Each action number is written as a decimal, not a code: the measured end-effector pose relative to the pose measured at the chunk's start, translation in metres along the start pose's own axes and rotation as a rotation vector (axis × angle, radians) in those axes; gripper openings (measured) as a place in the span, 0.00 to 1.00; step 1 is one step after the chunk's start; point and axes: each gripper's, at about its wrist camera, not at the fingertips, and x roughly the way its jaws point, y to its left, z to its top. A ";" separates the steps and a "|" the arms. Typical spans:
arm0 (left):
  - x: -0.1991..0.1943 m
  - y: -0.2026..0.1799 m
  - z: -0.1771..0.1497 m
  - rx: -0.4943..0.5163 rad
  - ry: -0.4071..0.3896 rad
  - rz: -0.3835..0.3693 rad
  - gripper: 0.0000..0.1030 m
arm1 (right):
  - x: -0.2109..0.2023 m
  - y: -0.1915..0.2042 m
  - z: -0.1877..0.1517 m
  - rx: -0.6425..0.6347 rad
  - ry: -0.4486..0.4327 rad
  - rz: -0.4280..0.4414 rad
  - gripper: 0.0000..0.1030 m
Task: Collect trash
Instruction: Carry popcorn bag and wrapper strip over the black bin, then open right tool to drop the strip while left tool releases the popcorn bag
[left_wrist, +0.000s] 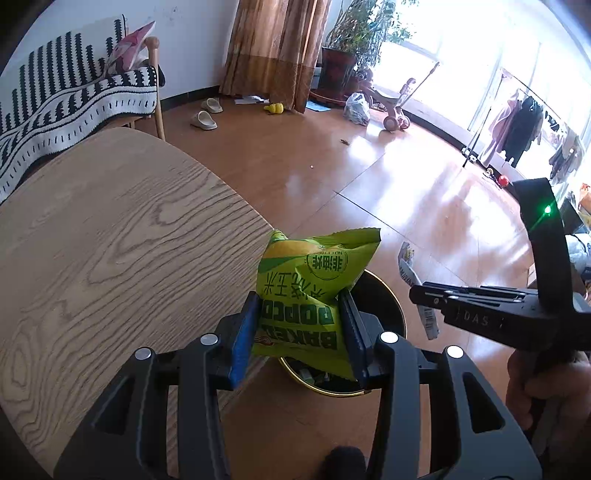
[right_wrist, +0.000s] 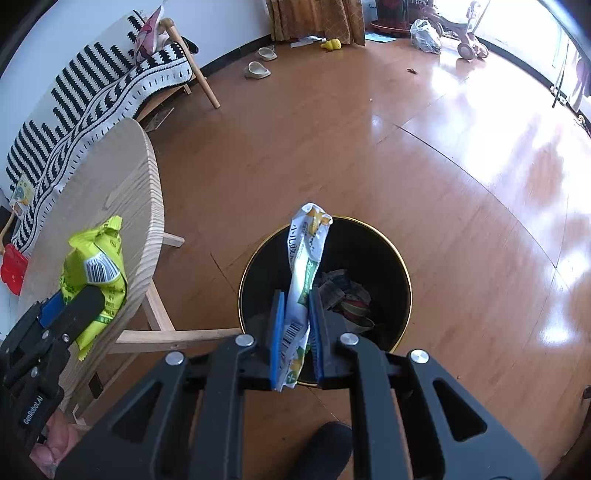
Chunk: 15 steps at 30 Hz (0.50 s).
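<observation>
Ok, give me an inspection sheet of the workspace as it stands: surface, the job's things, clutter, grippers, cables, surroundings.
Surface: wooden table, its top bare in the left wrist view.
Job's things: green popcorn bag; white snack wrapper; black trash bin on the floor, already holding wrappers.
Clutter: slippers, yellow toy, plastic bag on the floor.
Grippers: left gripper shut on the popcorn bag; right gripper shut on the snack wrapper, over the bin.
Cables: nothing seen.
Surroundings: striped sofa, curtain, clothes rack.
</observation>
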 end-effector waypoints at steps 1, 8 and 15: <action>0.000 0.000 0.000 -0.002 -0.001 -0.001 0.41 | 0.000 0.001 0.001 0.000 0.000 -0.001 0.13; 0.002 0.001 0.002 -0.006 0.002 -0.009 0.41 | 0.000 -0.002 0.001 0.009 0.002 -0.008 0.13; 0.002 0.000 0.001 -0.005 0.004 -0.008 0.41 | -0.005 -0.009 0.004 0.051 -0.022 -0.010 0.61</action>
